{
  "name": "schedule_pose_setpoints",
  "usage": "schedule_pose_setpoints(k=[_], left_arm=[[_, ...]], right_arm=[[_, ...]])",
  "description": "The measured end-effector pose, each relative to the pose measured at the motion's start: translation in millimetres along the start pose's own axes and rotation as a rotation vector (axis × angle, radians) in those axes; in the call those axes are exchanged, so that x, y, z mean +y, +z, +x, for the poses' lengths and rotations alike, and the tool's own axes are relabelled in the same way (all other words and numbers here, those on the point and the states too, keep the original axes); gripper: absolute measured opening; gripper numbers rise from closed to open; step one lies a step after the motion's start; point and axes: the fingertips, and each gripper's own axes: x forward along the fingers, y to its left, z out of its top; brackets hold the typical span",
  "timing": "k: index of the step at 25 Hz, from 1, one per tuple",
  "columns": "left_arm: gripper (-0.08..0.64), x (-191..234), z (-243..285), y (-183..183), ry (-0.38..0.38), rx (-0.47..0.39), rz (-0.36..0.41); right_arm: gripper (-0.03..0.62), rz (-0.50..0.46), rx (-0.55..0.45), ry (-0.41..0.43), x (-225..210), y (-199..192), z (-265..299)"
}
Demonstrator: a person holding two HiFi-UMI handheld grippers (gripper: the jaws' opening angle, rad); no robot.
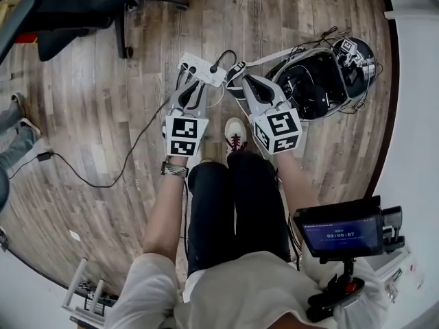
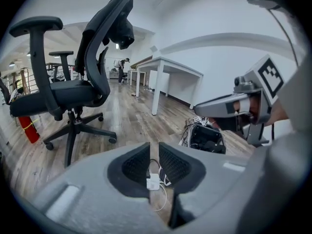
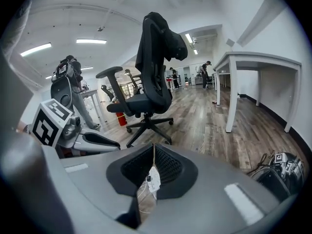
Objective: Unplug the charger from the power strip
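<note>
**White strip on wood floor, both grippers poised over it**

White and flat, the power strip (image 1: 199, 67) lies on the plank floor ahead of the person's red-and-white shoe (image 1: 235, 134). The charger (image 1: 215, 67) shows as a black plug seated near the strip's right end, its black lead looping up and away.

The left gripper (image 1: 190, 86) hangs over the strip's near edge. In its own view its jaws stand a narrow slit apart with nothing pinched, and the strip shows through the gap, well below. The right gripper (image 1: 251, 81) sits just right of the strip. In its own view its jaw tips are pressed together on nothing, and the strip shows low in the gap behind them.

Close on the right lies an open black bag (image 1: 312, 84) crammed with gear and cables, and a pale strap runs from it toward the strip. A thin black cable (image 1: 103, 182) snakes off across the floor to the left. A black office chair (image 1: 75, 5) stands well beyond the strip on the left. A white table (image 2: 165, 72) stands farther back, by the wall. A small screen (image 1: 339, 233) sits by the person's right side.
</note>
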Motion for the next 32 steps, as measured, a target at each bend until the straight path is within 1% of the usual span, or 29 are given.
schedule_pose_setpoints(k=[5, 10, 12, 13, 15, 21, 28, 32], left_arm=[[0.061, 9.1, 30.4, -49.0, 0.012, 0.01, -0.012], [0.061, 16.5, 70.8, -98.2, 0.017, 0.017, -0.01], [0.071, 18.6, 87.5, -115.3, 0.012, 0.023, -0.006], [0.078, 20.3, 94.6, -123.8, 0.01, 0.027, -0.006], [0.084, 23.9, 107.8, -139.7, 0.008, 0.033, -0.007], [0.092, 32.0, 139.9, -178.9, -0.002, 0.051, -0.002], [0.117, 36.1, 174.9, -213.3, -0.023, 0.071, 0.003], [0.129, 38.7, 189.9, -227.9, -0.034, 0.085, -0.005]], right_arm=[[0.014, -0.026, 0.05, 0.029, -5.1, -52.6, 38.7], [0.015, 0.016, 0.071, 0.047, -21.1, -111.9, 72.4], [0.021, 0.017, 0.082, 0.062, -25.8, -133.4, 85.1], [0.027, 0.015, 0.087, 0.068, -27.6, -144.1, 91.8], [0.06, 0.013, 0.093, 0.074, -32.3, -164.2, 105.5], [0.102, -0.005, 0.116, 0.101, -37.2, -214.8, 139.0], [0.114, -0.071, 0.173, 0.146, -32.1, -265.6, 175.3], [0.118, -0.088, 0.21, 0.16, -32.0, -289.1, 192.0]])
